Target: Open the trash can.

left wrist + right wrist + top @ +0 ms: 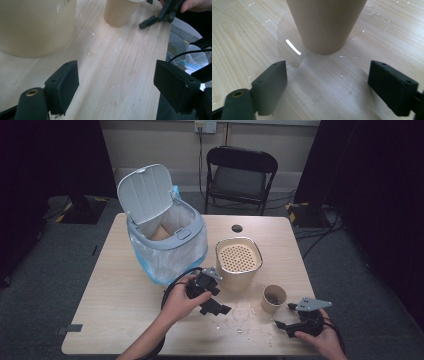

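Right gripper [327,87] spread wide, gripping nothing, paper cup [325,23] just ahead beyond the pads. Left gripper [116,85] likewise released above wet table [120,62], canister [35,25] ahead-left.

place: lab recording room | evidence: black curtains [45,160]; folding chair [241,176]; taped floor cables [312,227]

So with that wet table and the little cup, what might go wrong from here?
The paper cup stands at the edge of a puddle, so the open right gripper could push it sliding instead of gripping it, or tip out whatever dark stuff is inside. The left gripper hangs close to the tall beige container and might bump it.
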